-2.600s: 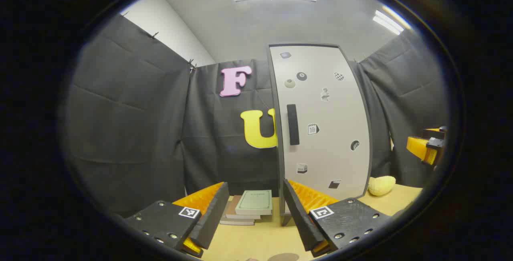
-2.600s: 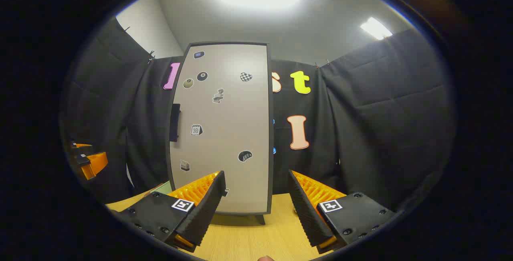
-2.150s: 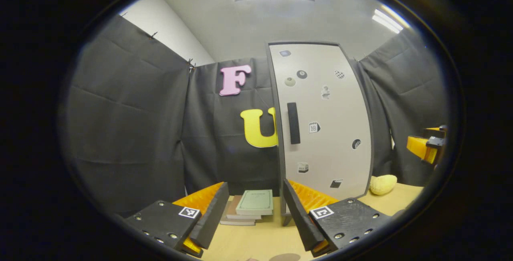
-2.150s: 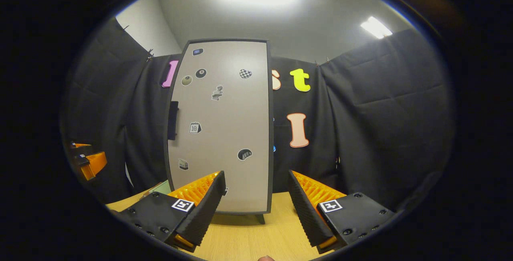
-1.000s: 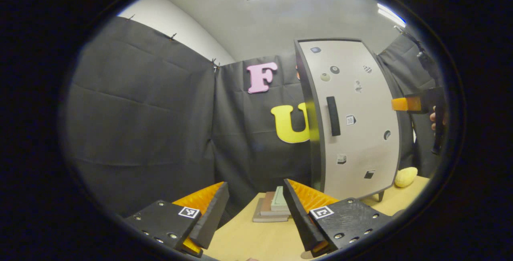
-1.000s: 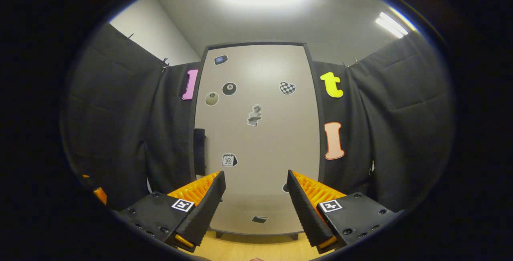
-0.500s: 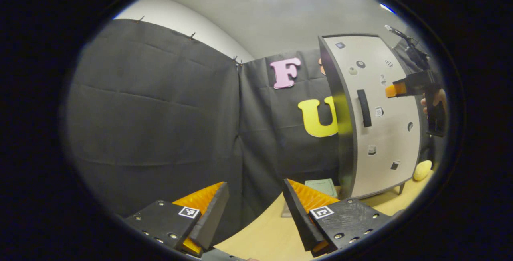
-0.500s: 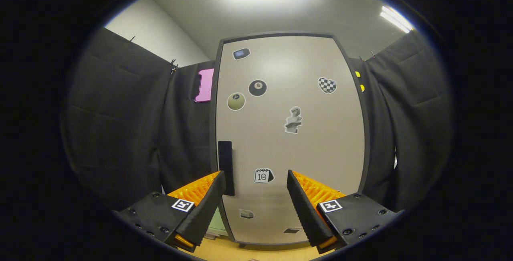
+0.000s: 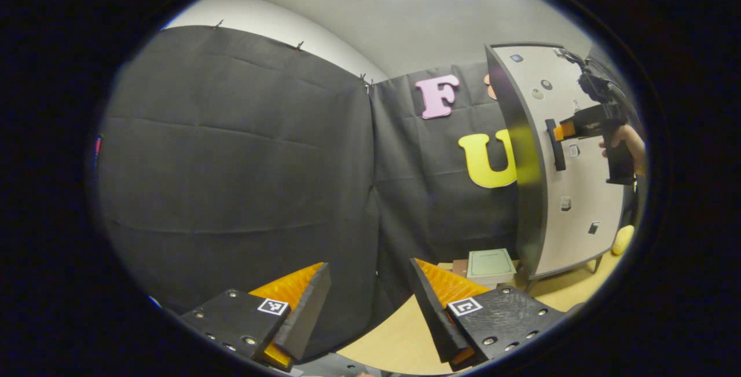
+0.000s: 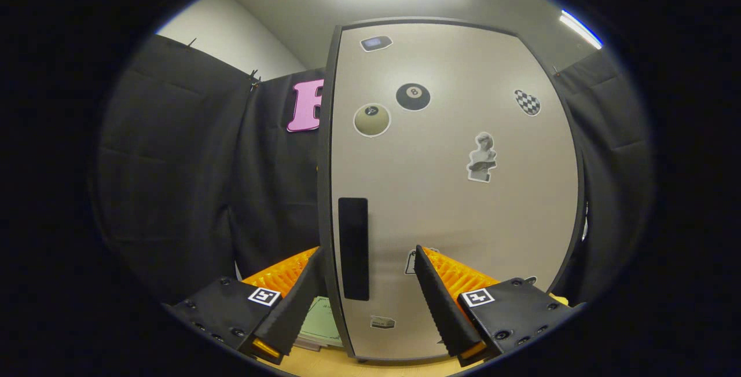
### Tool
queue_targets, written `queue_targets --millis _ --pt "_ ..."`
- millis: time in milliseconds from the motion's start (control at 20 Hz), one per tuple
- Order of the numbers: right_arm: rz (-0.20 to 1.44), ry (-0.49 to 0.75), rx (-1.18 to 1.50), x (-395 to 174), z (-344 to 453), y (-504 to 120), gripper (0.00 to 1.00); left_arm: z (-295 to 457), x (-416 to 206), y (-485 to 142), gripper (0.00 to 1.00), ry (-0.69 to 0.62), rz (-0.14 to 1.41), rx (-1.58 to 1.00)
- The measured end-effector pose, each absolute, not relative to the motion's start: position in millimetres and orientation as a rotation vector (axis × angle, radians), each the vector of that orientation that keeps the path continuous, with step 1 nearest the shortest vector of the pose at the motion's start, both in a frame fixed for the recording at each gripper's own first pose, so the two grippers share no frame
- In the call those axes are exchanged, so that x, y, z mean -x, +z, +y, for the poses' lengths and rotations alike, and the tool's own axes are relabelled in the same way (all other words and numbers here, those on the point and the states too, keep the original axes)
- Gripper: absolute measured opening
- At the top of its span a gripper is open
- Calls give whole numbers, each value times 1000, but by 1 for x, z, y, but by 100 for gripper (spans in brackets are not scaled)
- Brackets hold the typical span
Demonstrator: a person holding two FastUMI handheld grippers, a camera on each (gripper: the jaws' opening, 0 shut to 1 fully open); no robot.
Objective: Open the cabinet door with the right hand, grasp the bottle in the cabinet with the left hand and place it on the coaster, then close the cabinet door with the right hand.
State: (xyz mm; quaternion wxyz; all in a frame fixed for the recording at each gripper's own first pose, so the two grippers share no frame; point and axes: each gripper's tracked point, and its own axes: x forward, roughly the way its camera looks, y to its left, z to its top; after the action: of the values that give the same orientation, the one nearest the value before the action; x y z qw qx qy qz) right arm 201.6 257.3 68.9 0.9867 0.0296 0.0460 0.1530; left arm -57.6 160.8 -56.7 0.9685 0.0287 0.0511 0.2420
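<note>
In the right gripper view the cabinet door [image 10: 451, 191] stays shut, its upright handle [image 10: 353, 248] at about 11 o'clock, between the released right tongs [image 10: 366, 302]; left tongs [image 9: 366, 302] released.

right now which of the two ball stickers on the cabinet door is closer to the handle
The pale ball sticker. It sits lower and further left than the black eight-ball sticker, nearer the dark handle on the door's left edge.
</note>
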Motion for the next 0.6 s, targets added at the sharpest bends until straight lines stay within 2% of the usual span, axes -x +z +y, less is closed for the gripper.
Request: queue_targets --millis 100,200,300,350,400,500,550,600 --pt "123 314 -69 -211 268 62 96 170 65 -62 82 506 113 -53" --pt "151 320 -70 -219 277 56 89 177 70 -66 82 521 120 -49" --pt "178 314 -67 -227 282 49 88 182 73 -69 82 529 125 -46" --pt "193 318 -67 -230 286 44 84 184 73 -70 82 532 127 -45" --pt "201 305 -70 -234 285 43 79 185 75 -71 82 534 128 -44" --pt "208 282 -61 -239 284 40 44 186 75 -73 82 533 131 -40" --pt "209 273 -44 -237 282 42 36 186 74 -74 82 531 132 -39" --pt "197 273 -23 -241 284 40 36 185 74 -74 82 528 133 -38"
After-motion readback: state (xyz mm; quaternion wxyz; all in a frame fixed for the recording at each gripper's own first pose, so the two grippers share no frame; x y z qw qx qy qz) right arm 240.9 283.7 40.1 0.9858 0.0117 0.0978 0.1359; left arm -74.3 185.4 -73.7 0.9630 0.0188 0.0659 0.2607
